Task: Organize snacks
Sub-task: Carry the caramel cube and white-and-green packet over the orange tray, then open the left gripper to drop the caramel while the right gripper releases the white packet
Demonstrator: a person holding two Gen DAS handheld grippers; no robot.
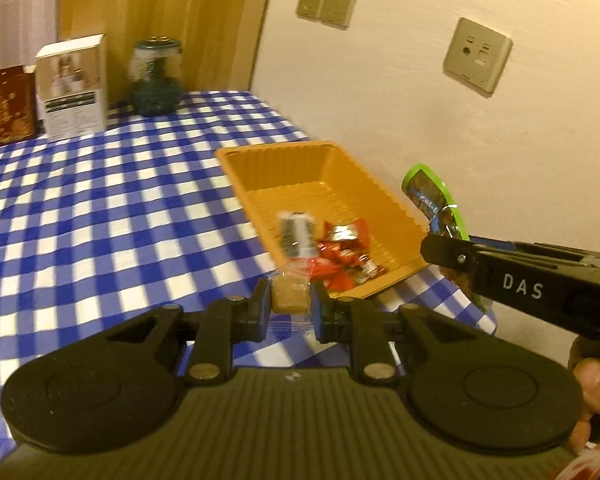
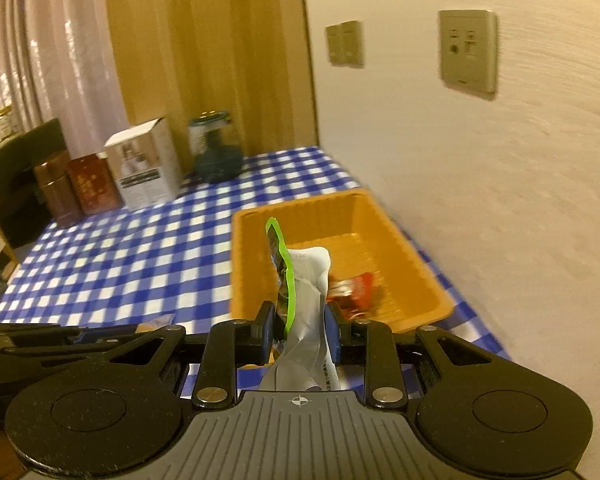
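An orange tray (image 1: 384, 200) sits on the blue checked tablecloth by the wall and holds red wrapped snacks (image 1: 342, 256) and a silver packet (image 1: 297, 234). My left gripper (image 1: 291, 300) is shut on a small tan wrapped snack (image 1: 290, 295), just short of the tray's near left corner. My right gripper (image 2: 300, 332) is shut on a green-edged pouch (image 2: 288, 280) with a silver back, held upright in front of the tray (image 2: 412, 248). The pouch (image 1: 434, 200) and right gripper also show at the right of the left wrist view.
At the table's far end stand a white box (image 1: 74, 88), a brown box (image 1: 10, 106) and a teal glass jar (image 1: 156, 80). Wall sockets (image 1: 478, 56) are on the cream wall to the right. A brown tin (image 2: 56, 188) stands beside the boxes.
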